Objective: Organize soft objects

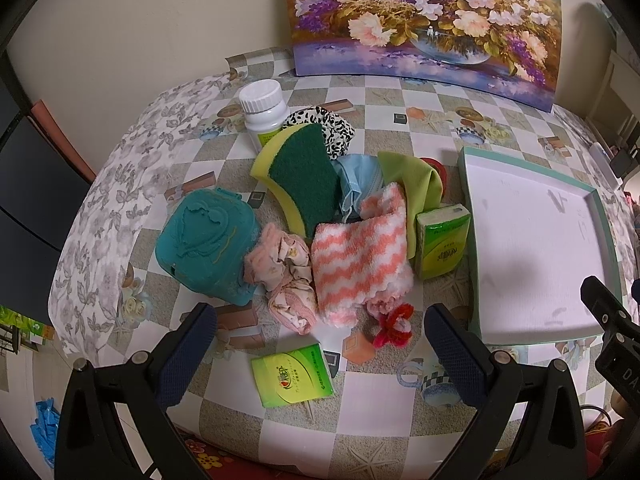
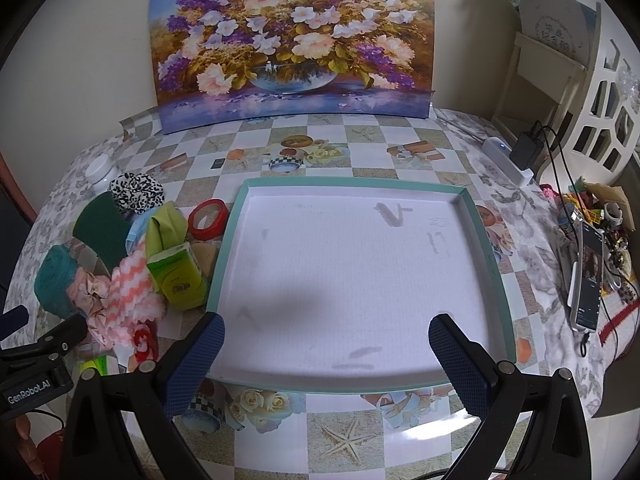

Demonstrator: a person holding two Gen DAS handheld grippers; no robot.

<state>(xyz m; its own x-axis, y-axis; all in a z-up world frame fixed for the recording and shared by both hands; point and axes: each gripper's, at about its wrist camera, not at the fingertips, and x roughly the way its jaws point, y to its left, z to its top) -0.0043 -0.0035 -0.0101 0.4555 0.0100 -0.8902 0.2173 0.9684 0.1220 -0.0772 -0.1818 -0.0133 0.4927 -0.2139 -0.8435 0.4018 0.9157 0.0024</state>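
Note:
A heap of soft things lies left of a shallow teal-rimmed tray (image 1: 468,184) (image 2: 490,248) with a bare white floor. In the heap are a green-and-yellow sponge (image 1: 304,176), a pink-and-white striped cloth (image 1: 356,268), a pink floral cloth (image 1: 284,272), a lime cloth (image 1: 408,184), a light blue cloth (image 1: 356,180), a leopard-print scrunchie (image 1: 332,128) and a red scrunchie (image 1: 394,326). My left gripper (image 1: 320,336) hangs open over the table's front edge, near a flat tissue pack (image 1: 292,374). My right gripper (image 2: 326,340) stands open over the tray's near rim, holding nothing.
A teal case (image 1: 208,244), a white bottle (image 1: 262,110), an upright tissue pack (image 1: 442,242) and a red tape roll (image 2: 208,219) sit among the heap. A flower painting (image 2: 292,40) leans on the wall. A phone (image 2: 588,280), a charger and clutter lie at the right.

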